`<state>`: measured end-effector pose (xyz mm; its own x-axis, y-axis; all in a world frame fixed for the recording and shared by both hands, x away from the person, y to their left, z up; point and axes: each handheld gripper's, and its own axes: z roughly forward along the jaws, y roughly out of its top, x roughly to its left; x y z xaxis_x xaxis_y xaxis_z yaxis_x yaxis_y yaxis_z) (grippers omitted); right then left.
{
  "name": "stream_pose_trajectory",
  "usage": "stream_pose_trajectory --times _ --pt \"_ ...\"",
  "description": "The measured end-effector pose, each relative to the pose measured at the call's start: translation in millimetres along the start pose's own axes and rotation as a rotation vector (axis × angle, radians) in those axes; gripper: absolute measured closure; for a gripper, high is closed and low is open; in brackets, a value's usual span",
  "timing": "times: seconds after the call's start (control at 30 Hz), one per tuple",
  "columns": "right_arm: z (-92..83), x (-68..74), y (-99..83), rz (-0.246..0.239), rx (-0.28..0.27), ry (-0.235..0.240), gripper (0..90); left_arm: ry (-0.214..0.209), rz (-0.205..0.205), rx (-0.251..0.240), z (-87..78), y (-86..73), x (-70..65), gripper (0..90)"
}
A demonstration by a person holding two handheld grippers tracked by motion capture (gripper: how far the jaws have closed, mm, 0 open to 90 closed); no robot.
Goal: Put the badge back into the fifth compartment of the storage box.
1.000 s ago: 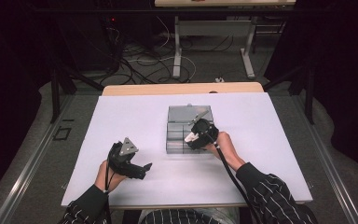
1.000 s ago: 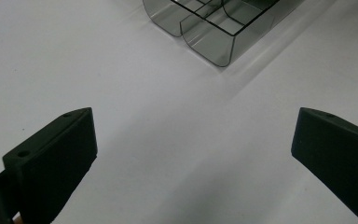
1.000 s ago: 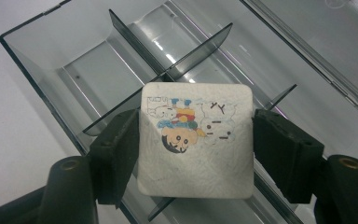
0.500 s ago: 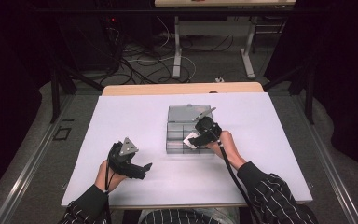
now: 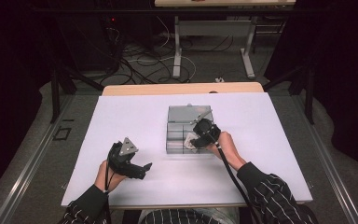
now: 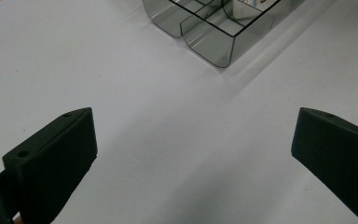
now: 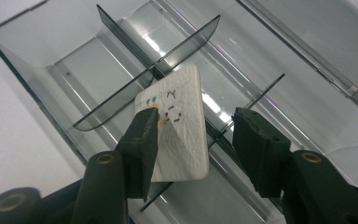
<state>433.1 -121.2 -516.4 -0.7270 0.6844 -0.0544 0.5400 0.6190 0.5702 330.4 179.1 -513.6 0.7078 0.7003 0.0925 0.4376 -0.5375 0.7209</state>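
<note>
Jaws on my right gripper (image 7: 193, 133) have just been closing around the small white packet (image 7: 177, 126), not yet clamped, over the clear divided box (image 5: 189, 128). Pickup looks next. Left gripper (image 6: 191, 154) idle, wide apart.

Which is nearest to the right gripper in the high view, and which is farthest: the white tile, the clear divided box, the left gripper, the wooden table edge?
1. white tile: right at the right gripper, between its jaws.
2. clear divided box: directly under and beyond it.
3. left gripper: to the left, on the near side of the white table.
4. wooden table edge: along the far side.
</note>
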Motion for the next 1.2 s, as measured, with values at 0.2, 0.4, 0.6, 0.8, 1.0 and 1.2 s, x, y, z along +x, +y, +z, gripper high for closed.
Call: stream_pose_trajectory --times 0.2,0.4,0.6,0.8,1.0,1.2 --pt "-9.9 -2.1 -1.4 0.034 -0.04 0.032 41.3 0.001 -0.003 -0.003 -0.4 -0.3 0.3 0.1" --pt "-24.7 -8.9 -7.3 0.067 -0.056 0.077 25.9 0.0 0.0 -0.006 -0.6 -0.5 0.6 0.1" --pt "-39.3 -15.1 -19.1 0.088 -0.105 0.108 13.2 -0.008 -0.001 0.0 -1.1 -0.3 0.9 0.1" --pt "-50.0 -21.4 -33.2 0.094 -0.128 0.141 2.0 -0.01 -0.005 0.002 -1.0 -0.1 1.1 0.1" --pt "-57.4 -23.5 -43.2 0.087 -0.145 0.162 0.0 -0.009 -0.01 0.0 -1.5 -0.7 1.4 0.1" --pt "-63.7 -22.7 -57.8 0.092 -0.166 0.168 0.0 -0.013 -0.005 0.002 -1.6 -0.5 1.3 0.1"
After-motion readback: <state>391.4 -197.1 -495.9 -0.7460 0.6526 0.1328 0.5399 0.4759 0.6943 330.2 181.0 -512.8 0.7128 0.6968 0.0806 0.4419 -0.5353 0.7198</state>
